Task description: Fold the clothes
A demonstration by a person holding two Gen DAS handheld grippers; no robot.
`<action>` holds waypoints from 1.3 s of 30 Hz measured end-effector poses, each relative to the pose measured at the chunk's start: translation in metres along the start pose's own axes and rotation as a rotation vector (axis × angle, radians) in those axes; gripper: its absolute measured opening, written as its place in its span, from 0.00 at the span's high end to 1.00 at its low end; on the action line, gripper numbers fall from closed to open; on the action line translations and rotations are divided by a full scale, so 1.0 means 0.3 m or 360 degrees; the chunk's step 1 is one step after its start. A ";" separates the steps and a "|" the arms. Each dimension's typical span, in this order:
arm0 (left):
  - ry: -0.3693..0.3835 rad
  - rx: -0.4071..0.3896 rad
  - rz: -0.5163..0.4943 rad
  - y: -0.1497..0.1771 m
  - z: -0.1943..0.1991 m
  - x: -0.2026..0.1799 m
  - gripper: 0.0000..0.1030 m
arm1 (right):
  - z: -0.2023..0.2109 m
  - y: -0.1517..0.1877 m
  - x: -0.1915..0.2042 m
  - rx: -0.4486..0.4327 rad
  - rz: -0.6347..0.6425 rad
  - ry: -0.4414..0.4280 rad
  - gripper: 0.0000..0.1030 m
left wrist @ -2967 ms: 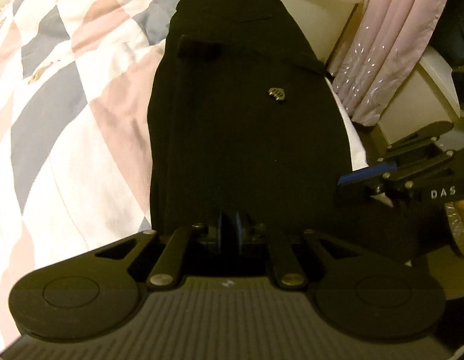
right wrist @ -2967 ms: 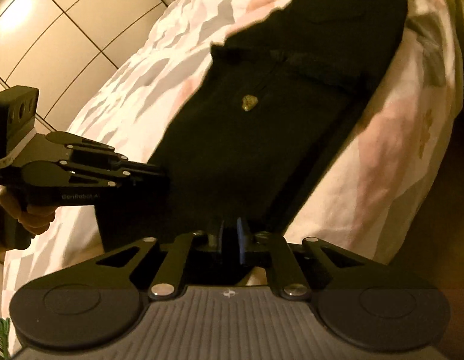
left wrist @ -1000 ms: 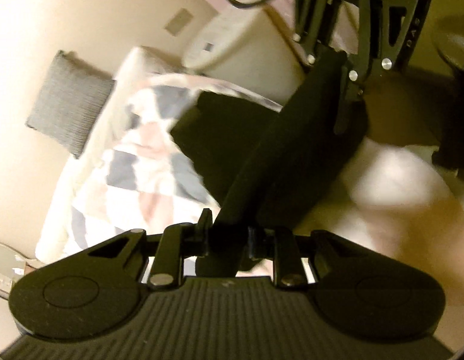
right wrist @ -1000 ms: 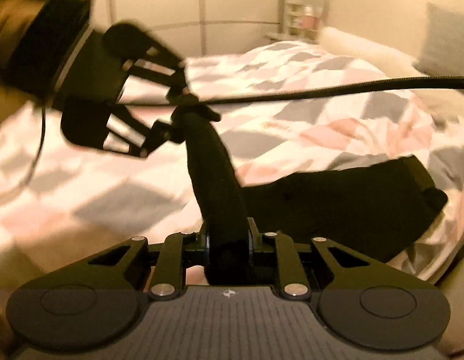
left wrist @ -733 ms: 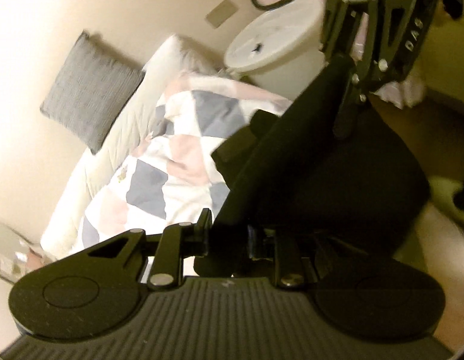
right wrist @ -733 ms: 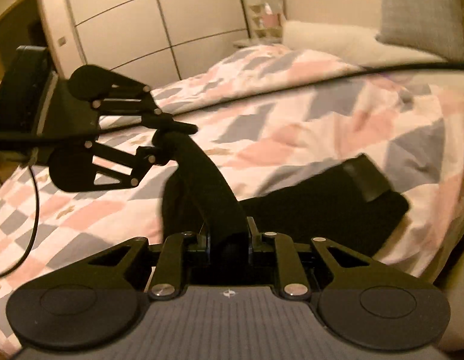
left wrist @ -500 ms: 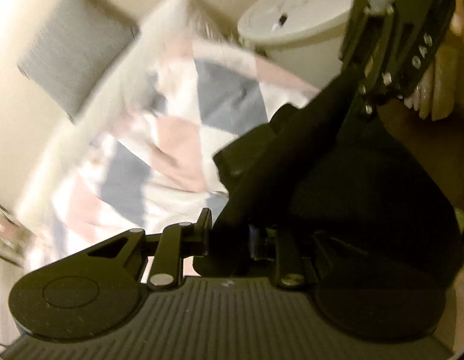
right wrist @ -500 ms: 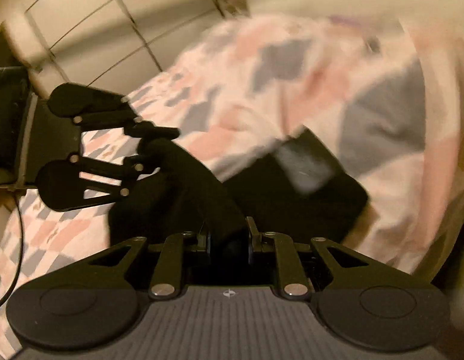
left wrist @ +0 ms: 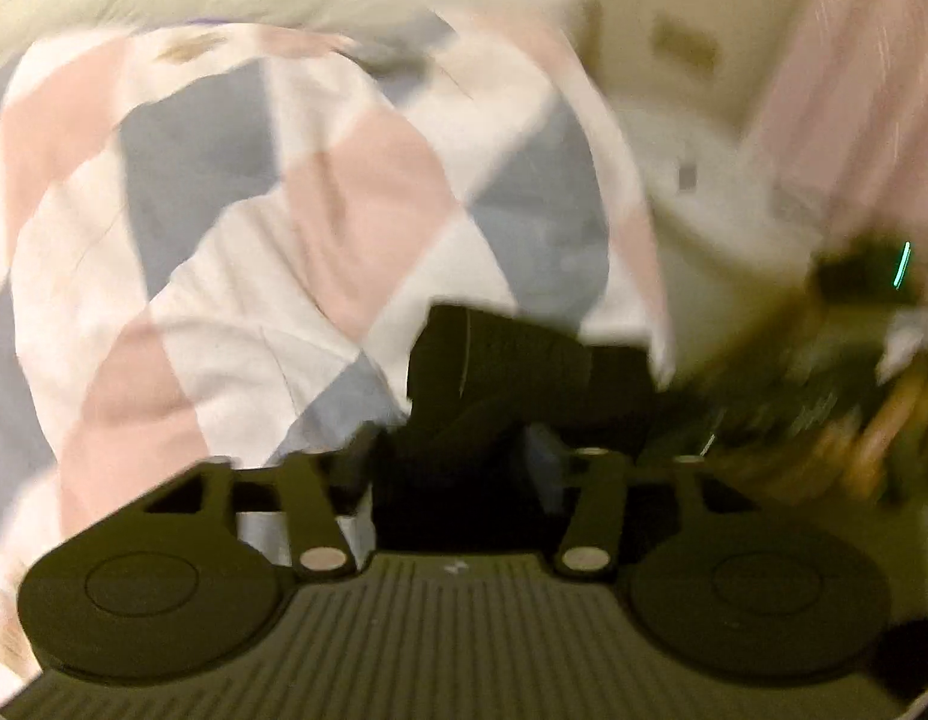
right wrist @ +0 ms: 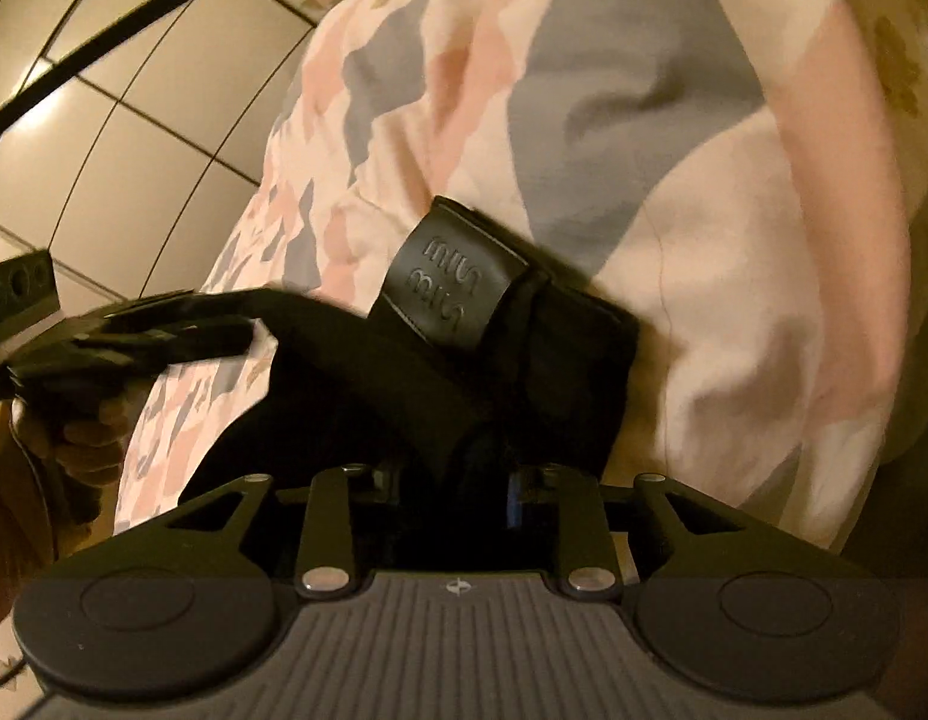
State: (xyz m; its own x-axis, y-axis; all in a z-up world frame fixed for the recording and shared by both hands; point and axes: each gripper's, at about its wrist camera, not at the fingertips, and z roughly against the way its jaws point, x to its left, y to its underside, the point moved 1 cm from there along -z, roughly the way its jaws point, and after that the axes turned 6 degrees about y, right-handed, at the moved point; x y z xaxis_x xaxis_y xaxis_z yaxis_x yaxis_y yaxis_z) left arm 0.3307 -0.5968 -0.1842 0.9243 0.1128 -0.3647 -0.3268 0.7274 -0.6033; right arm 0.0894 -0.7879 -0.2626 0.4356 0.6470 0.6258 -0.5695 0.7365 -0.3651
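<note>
Right gripper (right wrist: 458, 480): jaws drawn in on a fold of the black garment (right wrist: 524, 360); cloth fills the gap between them.
Left gripper (left wrist: 452, 480): jaws stand wider, with dark cloth bunched between them; the view is blurred, so I cannot tell whether it truly grips.
Garment: on the near edge of the quilt (right wrist: 674, 210), doubled over itself, its stiff patch (right wrist: 458, 282) on top.
Handling: soft, limp and light by the look; it sags between holds and will likely slump once let go. The patch seems the only stiff part.
Where to hold: at the corners or hem of the doubled layer, both layers pinched together.
Far: wardrobe doors (right wrist: 134, 120), beyond the bed.
</note>
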 end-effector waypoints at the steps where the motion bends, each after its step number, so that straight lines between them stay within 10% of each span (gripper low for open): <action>1: 0.0037 -0.0047 0.0083 -0.004 0.024 0.027 0.37 | 0.004 0.000 -0.003 0.0000 -0.0023 -0.0001 0.72; 6: 0.0049 0.0088 0.0107 0.012 -0.066 0.059 0.42 | 0.034 -0.006 0.009 -0.0100 -0.0100 0.0029 0.68; 8: 0.0020 0.0129 0.0090 0.019 -0.129 0.062 0.74 | 0.050 0.000 0.003 -0.0145 -0.0128 0.0046 0.77; 10: 0.0038 0.0074 0.0119 0.003 -0.144 0.067 0.79 | 0.079 0.003 0.005 -0.0191 -0.0136 0.0057 0.80; 23: 0.0052 -0.0171 0.0233 -0.084 -0.200 0.130 0.88 | 0.136 -0.100 0.043 -0.0398 -0.0138 0.0185 0.82; 29: -0.0117 -0.0056 0.0206 -0.081 -0.267 0.137 0.78 | 0.021 -0.126 -0.008 -0.0277 -0.0160 0.0413 0.82; 33: -0.0328 -0.0236 0.0311 -0.074 -0.090 0.139 0.79 | 0.025 -0.182 0.000 -0.0155 -0.0089 0.0497 0.48; 39: -0.0684 -0.0354 0.0669 0.144 0.171 0.031 0.79 | 0.104 -0.277 0.084 -0.0253 0.0292 0.0401 0.57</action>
State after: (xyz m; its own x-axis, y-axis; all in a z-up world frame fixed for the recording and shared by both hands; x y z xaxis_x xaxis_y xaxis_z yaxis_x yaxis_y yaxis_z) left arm 0.3354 -0.5296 -0.1774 0.6896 0.6531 -0.3131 -0.6692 0.4092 -0.6203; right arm 0.1259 -0.8388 -0.1949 0.5056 0.7854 0.3571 -0.5473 0.6119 -0.5709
